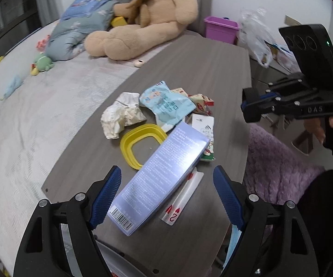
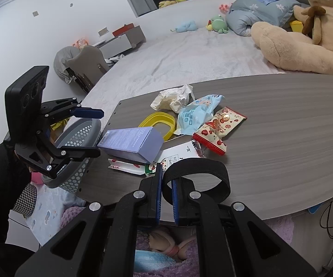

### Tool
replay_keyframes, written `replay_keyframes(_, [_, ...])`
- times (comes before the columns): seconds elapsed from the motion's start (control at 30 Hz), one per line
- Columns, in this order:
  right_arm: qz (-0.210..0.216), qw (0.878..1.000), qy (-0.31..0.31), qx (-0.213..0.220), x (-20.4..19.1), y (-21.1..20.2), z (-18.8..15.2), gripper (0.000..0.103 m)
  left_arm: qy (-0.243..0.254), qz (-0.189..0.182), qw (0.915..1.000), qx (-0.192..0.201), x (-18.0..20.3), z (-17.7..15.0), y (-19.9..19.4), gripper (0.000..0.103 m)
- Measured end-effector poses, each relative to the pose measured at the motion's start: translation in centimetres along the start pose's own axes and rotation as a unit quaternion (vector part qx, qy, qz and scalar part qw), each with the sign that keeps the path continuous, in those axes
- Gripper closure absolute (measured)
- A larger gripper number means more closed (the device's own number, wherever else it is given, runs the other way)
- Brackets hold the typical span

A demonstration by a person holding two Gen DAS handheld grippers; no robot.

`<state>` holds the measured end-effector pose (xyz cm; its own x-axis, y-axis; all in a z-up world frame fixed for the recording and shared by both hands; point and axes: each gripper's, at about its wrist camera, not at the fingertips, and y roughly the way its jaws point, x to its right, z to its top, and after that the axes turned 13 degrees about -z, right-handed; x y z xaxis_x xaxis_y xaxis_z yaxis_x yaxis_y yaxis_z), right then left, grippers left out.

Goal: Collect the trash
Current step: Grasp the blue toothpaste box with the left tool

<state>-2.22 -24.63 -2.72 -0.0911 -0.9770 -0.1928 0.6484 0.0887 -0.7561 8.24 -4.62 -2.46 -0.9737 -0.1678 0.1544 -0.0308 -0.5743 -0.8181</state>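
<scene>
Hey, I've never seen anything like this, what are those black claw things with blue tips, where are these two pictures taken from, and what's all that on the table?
Each is a hand-held gripper, one per hand, with a camera looking along its fingers. One picture is from the left hand-held gripper, jaws open; the other from the right hand-held gripper, shut on a black strap loop. On the grey table lie a purple box, a yellow ring, crumpled paper, a blue wipes packet, a red snack wrapper and a playing card. A grey basket sits beside the table.
</scene>
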Motion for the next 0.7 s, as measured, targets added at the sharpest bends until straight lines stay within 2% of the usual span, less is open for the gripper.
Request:
replay_keyframes(0.27, [0.002, 1.0, 0.004, -0.005, 0.3, 0.3, -0.1, 0.095, 0.015, -0.009, 0.9992, -0.036, -1.5, 0.0, 1.9, 0.025])
replay_keyframes(0.7, [0.004, 1.0, 0.007, -0.009, 0.3, 0.4, -0.3, 0.095, 0.016, -0.034, 0.9974, -0.061, -2.7, 0.0, 4.2, 0.025])
